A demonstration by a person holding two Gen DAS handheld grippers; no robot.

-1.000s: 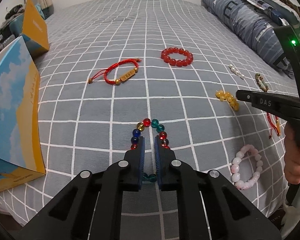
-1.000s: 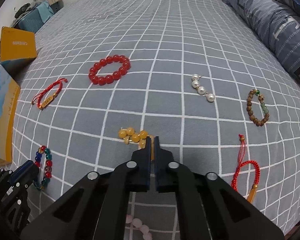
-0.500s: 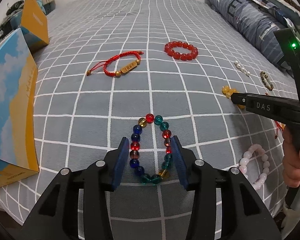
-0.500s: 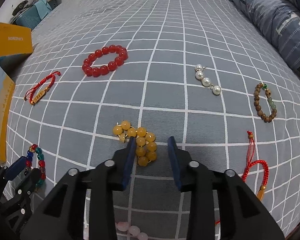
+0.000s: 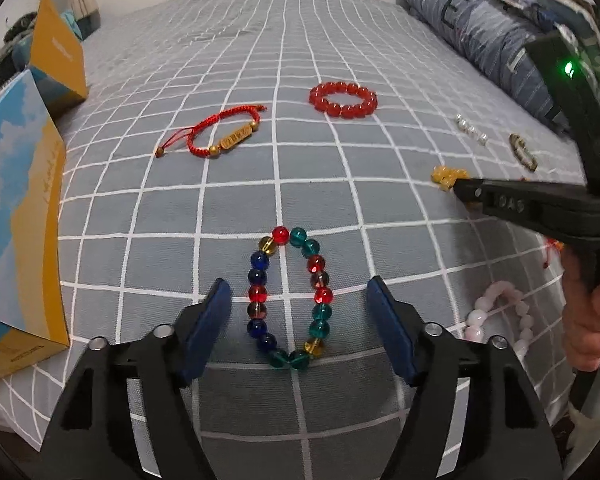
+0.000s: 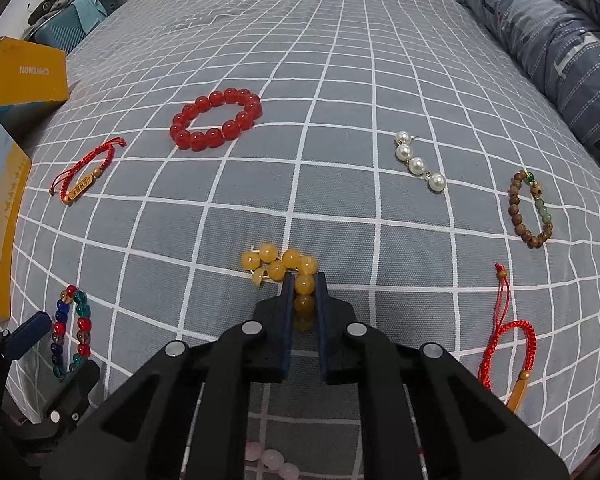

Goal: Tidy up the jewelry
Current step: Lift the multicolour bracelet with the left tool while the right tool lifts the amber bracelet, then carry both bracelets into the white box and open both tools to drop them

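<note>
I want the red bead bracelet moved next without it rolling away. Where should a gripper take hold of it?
Grip the red bead bracelet across one side of the ring, one finger inside the loop, one outside, coming from above. It lies flat and open on the bedspread, its beads large and round, so pinching the strand probably holds better than squeezing the whole ring.

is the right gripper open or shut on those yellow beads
Shut on them: the right gripper has its pads pressed against the yellow beads, with a few beads squeezed between the fingers and the rest bunched just ahead.
</note>
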